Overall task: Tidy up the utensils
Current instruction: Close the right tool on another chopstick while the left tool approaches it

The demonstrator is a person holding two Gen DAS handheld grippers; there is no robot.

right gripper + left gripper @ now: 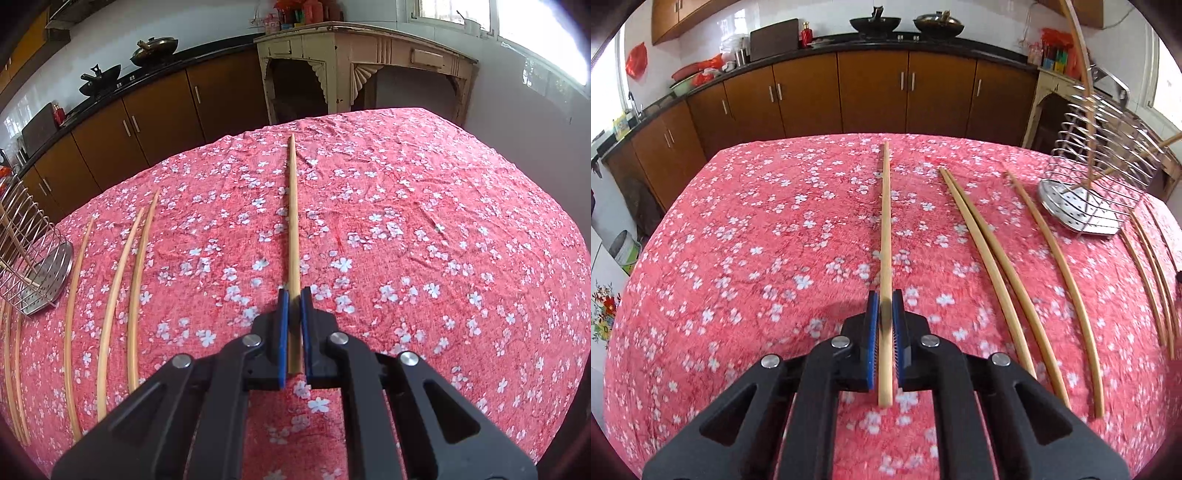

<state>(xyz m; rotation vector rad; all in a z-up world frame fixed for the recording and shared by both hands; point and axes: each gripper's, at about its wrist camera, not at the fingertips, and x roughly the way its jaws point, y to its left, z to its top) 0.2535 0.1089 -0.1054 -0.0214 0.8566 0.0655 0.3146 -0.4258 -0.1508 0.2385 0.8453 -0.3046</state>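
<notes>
My left gripper [885,301] is shut on a wooden chopstick [885,221] that points straight ahead over the pink floral tablecloth [757,240]. My right gripper [294,297] is shut on another wooden chopstick [293,221], also pointing forward. Several loose chopsticks [997,266] lie on the cloth to the right in the left wrist view and to the left in the right wrist view [122,288]. A wire utensil holder [1097,184] with a perforated metal base stands at the far right, with chopsticks standing in it; it also shows at the left edge of the right wrist view [26,254].
Brown kitchen cabinets [871,92] with a black counter run behind the table, with woks on the stove [875,24]. An old cream wooden cabinet [362,62] stands beyond the table's far edge. More chopsticks lie past the holder [1152,273].
</notes>
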